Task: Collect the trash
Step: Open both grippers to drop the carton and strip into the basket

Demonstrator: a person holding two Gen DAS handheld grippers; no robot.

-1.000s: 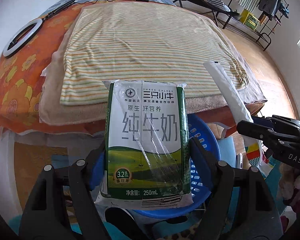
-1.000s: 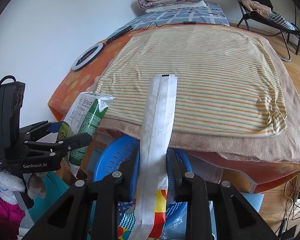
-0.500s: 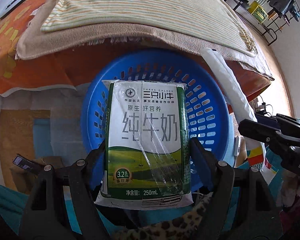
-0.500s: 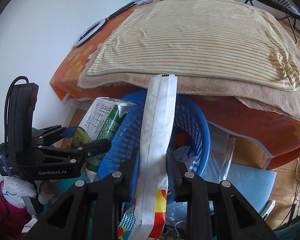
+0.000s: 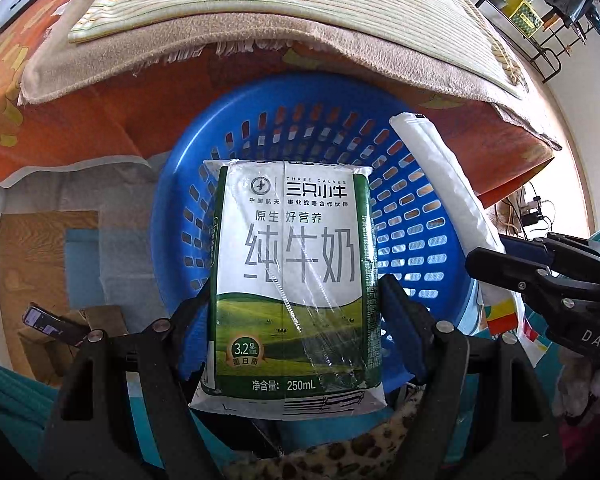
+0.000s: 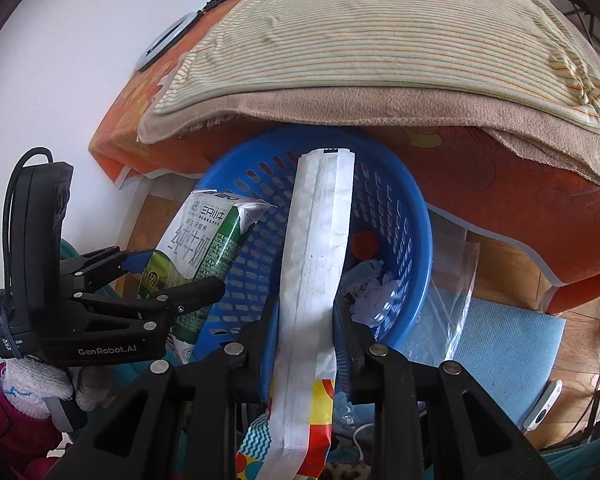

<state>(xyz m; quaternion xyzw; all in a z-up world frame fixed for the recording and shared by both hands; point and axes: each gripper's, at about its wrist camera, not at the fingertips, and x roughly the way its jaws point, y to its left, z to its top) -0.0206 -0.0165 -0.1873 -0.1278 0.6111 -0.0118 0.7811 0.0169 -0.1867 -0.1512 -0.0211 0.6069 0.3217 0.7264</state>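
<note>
My left gripper (image 5: 296,312) is shut on a white and green 250 mL milk carton (image 5: 296,272) and holds it over the near rim of a blue slotted plastic basket (image 5: 320,120). My right gripper (image 6: 306,316) is shut on a long white snack wrapper (image 6: 320,232) with a coloured lower end, held over the same basket (image 6: 404,216). The carton (image 6: 204,248) and left gripper (image 6: 172,276) show at left in the right wrist view; the wrapper (image 5: 436,176) and right gripper (image 5: 496,268) show at right in the left wrist view. Crumpled paper and other trash (image 6: 370,288) lie inside the basket.
The basket stands on the floor against a bed with an orange sheet (image 5: 112,120), a tan blanket (image 6: 340,104) and a striped cover (image 6: 380,32). A clear plastic bag (image 6: 456,280) and blue mat (image 6: 508,340) lie to the right. A phone (image 5: 52,324) lies on cardboard at left.
Both grippers have tilted down and moved closer over the basket, which now fills more of each view. Both still hold their items.
</note>
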